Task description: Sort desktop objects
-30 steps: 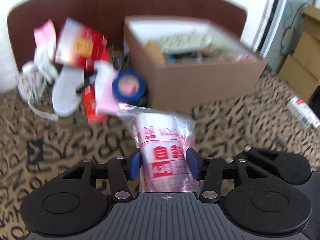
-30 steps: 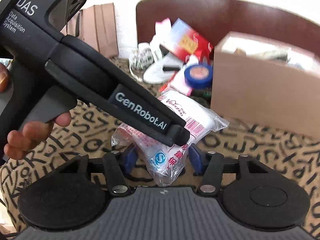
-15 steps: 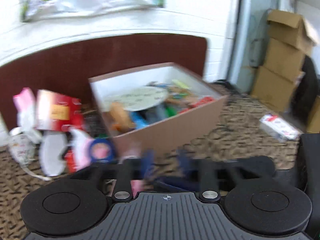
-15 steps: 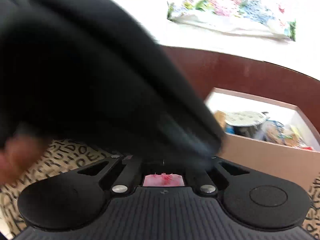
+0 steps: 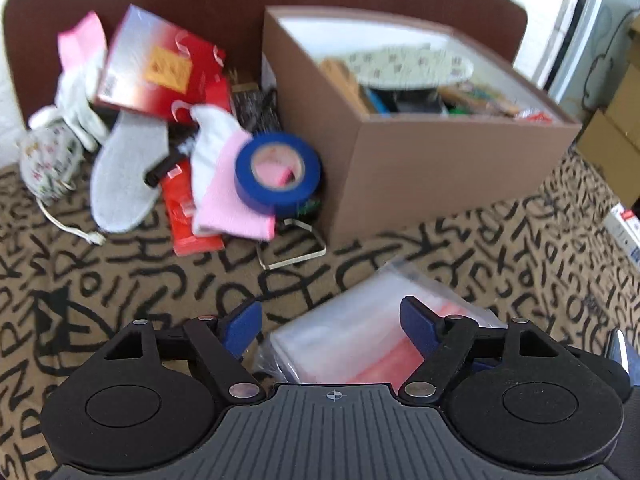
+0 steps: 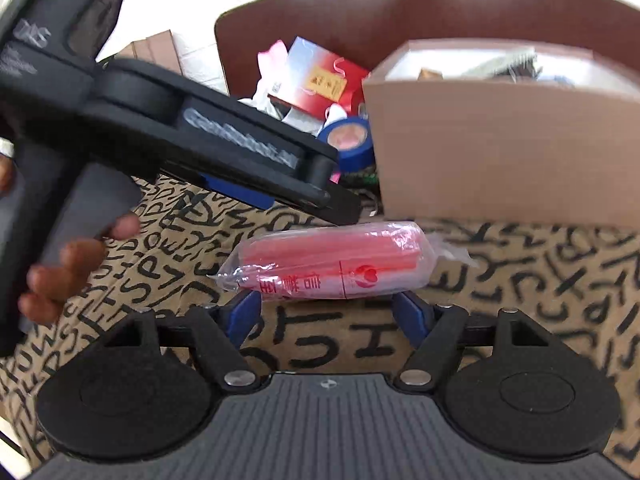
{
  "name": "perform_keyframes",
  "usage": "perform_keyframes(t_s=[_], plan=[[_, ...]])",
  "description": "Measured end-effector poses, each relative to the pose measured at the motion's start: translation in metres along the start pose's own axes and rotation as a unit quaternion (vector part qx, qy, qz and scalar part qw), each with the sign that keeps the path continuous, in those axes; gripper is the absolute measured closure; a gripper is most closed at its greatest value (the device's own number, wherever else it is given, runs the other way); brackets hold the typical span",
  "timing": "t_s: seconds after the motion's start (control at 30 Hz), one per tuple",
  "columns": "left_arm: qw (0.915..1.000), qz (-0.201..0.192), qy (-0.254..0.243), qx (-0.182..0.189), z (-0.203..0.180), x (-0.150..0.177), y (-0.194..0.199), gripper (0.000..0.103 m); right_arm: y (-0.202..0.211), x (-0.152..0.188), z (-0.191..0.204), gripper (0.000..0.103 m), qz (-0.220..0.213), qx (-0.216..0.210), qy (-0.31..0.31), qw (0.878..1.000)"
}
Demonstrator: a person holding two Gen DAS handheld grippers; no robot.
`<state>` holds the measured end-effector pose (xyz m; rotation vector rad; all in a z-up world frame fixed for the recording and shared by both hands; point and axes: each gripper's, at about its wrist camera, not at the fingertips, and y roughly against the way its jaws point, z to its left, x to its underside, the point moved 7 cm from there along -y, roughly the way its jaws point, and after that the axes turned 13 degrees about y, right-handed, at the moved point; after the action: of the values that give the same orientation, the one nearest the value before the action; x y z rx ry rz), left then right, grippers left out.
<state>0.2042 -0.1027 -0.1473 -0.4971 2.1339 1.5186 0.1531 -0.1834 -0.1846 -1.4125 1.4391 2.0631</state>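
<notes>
Left gripper (image 5: 332, 322): jaws apart, holding nothing. The bag (image 5: 372, 340), clear plastic with red print, lies on the patterned cloth (image 5: 120, 280) between and below the blue fingertips (image 5: 242, 324); its near end is hidden by the gripper body, and contact cannot be determined.

Right gripper (image 6: 328, 316): jaws apart, empty, just short of the bag (image 6: 332, 268). The left gripper (image 6: 344, 214) crosses this view and hides part of the pile behind it.

The box (image 5: 420, 156) stands beyond the bag; its contents are blurred. Beside it lies a pile including blue tape (image 5: 278, 174) and a red carton (image 5: 160, 68).
</notes>
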Motion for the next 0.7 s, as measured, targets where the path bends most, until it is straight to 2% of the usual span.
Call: perform_keyframes(t_s=[0.07,0.17,0.3,0.4,0.43,0.53,0.7], plan=[[1.0,0.002,0.002,-0.006,0.006,0.0,-0.008,0.014,-0.002,0.005,0.001,0.023,0.005,-0.008,-0.014,1.0],[0.9999,0.006,0.011,-0.007,0.017,-0.005,-0.017,0.01,0.003,0.009,0.005,0.023,-0.011,0.002,-0.036,0.999],[0.9994,0.026,0.01,0.019,0.023,-0.006,-0.021,0.013,-0.009,-0.002,-0.007,0.023,-0.024,0.006,-0.09,0.996],[0.9986,0.04,0.012,0.031,0.023,-0.007,-0.024,0.013,-0.015,-0.009,-0.007,0.021,-0.015,0.011,-0.09,0.996],[0.9983,0.045,0.011,0.034,0.022,-0.007,-0.024,0.013,0.001,0.001,0.0,0.02,-0.011,0.012,-0.084,0.996],[0.9969,0.056,-0.01,0.054,0.013,-0.001,-0.023,0.013,0.005,0.003,0.009,0.016,-0.002,0.005,-0.061,0.998],[0.997,0.057,-0.017,0.05,0.015,0.006,-0.013,0.012,0.019,0.011,0.005,0.016,-0.007,-0.005,-0.086,0.996]])
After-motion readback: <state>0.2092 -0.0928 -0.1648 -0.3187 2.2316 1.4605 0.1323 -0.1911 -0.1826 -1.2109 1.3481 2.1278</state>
